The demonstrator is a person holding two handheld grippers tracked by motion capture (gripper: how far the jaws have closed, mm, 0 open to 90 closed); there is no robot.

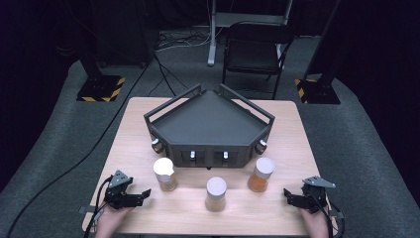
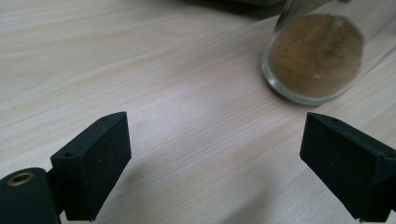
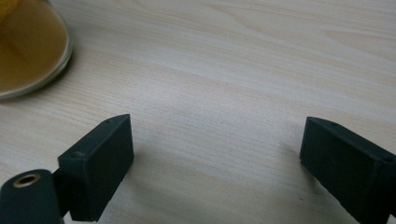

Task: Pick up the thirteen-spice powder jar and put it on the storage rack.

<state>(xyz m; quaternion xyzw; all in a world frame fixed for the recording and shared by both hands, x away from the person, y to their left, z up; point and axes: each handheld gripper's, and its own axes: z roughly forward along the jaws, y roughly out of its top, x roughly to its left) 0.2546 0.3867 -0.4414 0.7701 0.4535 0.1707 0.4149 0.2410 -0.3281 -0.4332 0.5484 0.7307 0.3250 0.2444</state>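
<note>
Left gripper (image 1: 141,194) low over the pale wooden table (image 1: 289,139), jaws apart, nothing between them — the glass jar of brown powder with a white lid (image 1: 164,174) stands just ahead, near the dark grey angular tray (image 1: 208,121). Right gripper (image 1: 288,197) likewise spread and empty — the orange-filled glass jar (image 1: 261,174) is near it. A third white-lidded glass jar of tan powder (image 1: 216,194) sits between the two.

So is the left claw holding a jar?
No, the left claw is open over bare table, and the nearest jar stands apart from it.
</note>
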